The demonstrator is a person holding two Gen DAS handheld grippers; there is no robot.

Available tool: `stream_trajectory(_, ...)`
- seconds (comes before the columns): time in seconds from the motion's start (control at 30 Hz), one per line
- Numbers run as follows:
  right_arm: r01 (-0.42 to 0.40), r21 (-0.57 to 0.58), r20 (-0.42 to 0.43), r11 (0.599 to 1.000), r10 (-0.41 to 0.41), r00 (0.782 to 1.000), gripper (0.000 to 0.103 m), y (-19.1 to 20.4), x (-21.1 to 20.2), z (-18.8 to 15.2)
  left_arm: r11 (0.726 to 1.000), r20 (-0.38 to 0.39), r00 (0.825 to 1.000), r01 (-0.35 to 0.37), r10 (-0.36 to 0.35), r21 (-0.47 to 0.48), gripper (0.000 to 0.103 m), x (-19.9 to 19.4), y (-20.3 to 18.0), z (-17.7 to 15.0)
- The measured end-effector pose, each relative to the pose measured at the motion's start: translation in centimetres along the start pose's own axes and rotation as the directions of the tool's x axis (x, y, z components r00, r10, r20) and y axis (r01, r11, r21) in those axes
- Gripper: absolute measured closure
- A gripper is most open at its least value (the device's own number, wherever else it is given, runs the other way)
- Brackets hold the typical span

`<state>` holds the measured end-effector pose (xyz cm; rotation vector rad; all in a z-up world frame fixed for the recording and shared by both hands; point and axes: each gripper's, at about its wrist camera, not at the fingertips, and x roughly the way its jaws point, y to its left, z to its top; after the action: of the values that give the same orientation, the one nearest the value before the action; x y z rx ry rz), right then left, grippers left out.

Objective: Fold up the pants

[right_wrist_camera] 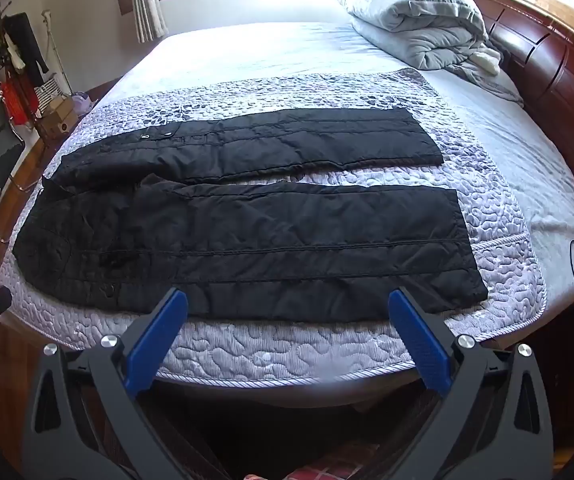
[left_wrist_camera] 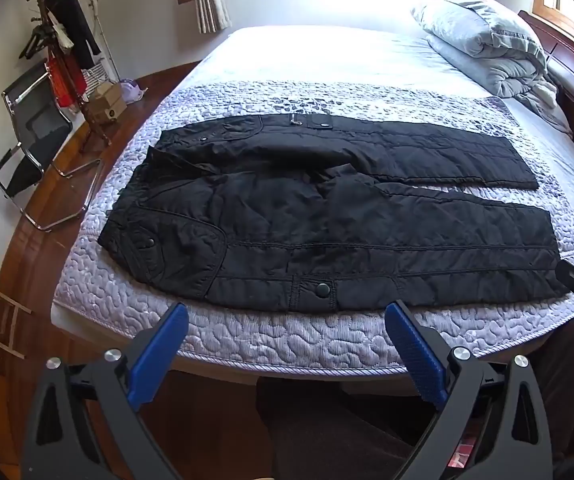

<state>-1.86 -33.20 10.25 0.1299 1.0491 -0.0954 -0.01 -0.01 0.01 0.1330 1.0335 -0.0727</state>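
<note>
Blue-padded fingers [left_wrist_camera: 415, 354] of the left gripper [left_wrist_camera: 287, 344] fill the bottom of the left wrist view, spread wide with nothing between them; the right gripper [right_wrist_camera: 287, 340] looks the same in its own view, jaws released and empty, hovering at the near edge of the bed [right_wrist_camera: 287, 364]; neither touches cloth.

Beyond them the black pants [left_wrist_camera: 327, 216] lie spread flat on a quilted lilac cover [left_wrist_camera: 247, 336], lengthwise across the bed; the waist end points to the left of both views and the two leg hems to the right. Both legs lie side by side with a strip of cover showing between them towards the hems; the near leg runs just beside the bed's front edge, the far leg [right_wrist_camera: 287, 140] lies behind it. Some bunching shows at the crotch and waistband, where the fabric is rumpled rather than smooth.

As a judgement, the folding has not begun: no leg is laid over the other and no fold across the length is made; the garment is only laid out. What is left appears to be everything: bringing one leg over onto the other, then folding the doubled length down. A folded grey duvet [right_wrist_camera: 415, 20] sits well apart near the headboard [right_wrist_camera: 547, 64] and does not interfere.
</note>
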Motion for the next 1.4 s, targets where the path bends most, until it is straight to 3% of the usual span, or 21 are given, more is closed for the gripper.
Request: stream_trajectory(1.4,-0.002,-0.004,-0.003,1.000,0.002,1.000,0.002,-0.3,0.0,-0.2,1.000,0.021,1.000,0.005,-0.005,0.008,0.004,-0.8,-0.6,0.6)
